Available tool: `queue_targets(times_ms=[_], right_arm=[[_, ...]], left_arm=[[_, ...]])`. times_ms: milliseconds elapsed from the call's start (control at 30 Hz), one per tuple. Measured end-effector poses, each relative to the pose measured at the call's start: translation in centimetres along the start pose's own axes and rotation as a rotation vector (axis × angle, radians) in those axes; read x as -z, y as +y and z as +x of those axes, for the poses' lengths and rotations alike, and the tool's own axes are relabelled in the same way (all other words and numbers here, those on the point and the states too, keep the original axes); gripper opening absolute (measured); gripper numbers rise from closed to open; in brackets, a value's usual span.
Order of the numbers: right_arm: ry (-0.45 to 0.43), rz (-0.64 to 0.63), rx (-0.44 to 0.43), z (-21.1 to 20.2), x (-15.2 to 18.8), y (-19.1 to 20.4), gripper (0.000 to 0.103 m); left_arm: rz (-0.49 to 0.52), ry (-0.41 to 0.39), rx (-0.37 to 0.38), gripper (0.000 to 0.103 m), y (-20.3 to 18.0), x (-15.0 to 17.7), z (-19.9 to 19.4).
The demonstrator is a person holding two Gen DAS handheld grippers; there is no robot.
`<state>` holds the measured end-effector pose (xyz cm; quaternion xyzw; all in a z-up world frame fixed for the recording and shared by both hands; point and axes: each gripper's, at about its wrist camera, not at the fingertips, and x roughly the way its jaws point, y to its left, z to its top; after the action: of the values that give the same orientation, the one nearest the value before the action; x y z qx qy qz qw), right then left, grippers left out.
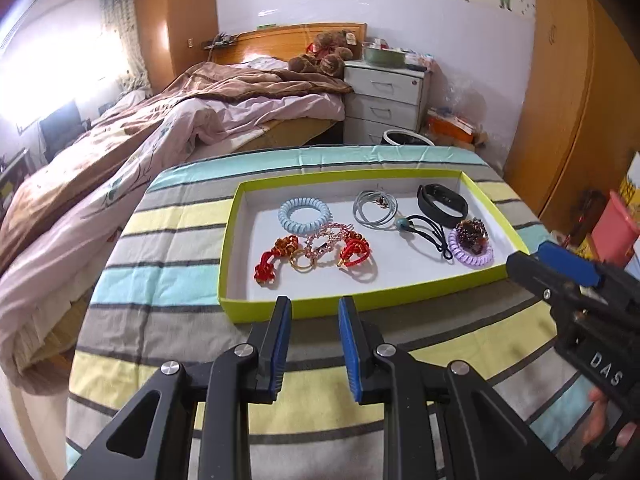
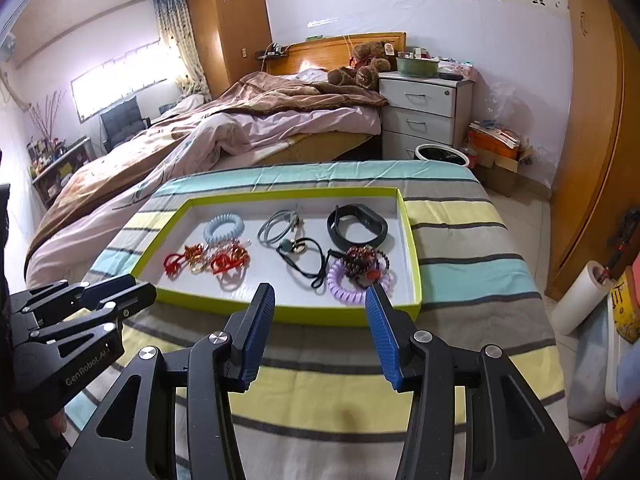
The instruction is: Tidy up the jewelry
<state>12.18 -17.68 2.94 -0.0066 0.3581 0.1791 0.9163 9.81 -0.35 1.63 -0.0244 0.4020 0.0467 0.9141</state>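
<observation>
Two claws are held short of the yellow-green tray (image 2: 280, 314), which lies on the striped bench cloth (image 2: 460, 276) just ahead of both. Nothing is gripped by either: the left claw (image 1: 314, 312) is seen with its jaws partly parted and bare, and the right claw (image 2: 320, 300) with its jaws spread wide and bare.

All the jewelry that can be seen is already inside the tray. Ahead of the left claw are found the red knotted cords (image 1: 276, 258) and the pink beaded piece (image 1: 326, 242), with the blue coil band (image 1: 305, 214) beyond them. Ahead of the right claw lie the purple coil band (image 2: 352, 284) with a dark beaded bracelet (image 2: 362, 262) on it, the black cord (image 2: 308, 258), the grey loops (image 2: 276, 228) and the black wristband (image 2: 357, 226).

No piece is seen left on the cloth, so gathering is judged done; only separating the overlapped pieces may remain.
</observation>
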Motion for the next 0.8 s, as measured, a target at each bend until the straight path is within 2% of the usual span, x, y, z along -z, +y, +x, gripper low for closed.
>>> queue_targets(times_ms=[167,633,800], right_arm=[[-0.005,0.004,-0.005,-0.36,0.13,0.21,0.048],[-0.004,0.006,-0.005,-0.63,0.19,0.44,0.048],[-0.003,0.003,-0.004,-0.64,0.2,0.43,0.048]], left_arm=[[-0.019,0.017,0.005,0.024,0.22,0.1,0.22],[-0.038,-0.006,0.005,0.024,0.56,0.24,-0.46],[-0.035,-0.012,0.028,0.024,0.41,0.23,-0.61]])
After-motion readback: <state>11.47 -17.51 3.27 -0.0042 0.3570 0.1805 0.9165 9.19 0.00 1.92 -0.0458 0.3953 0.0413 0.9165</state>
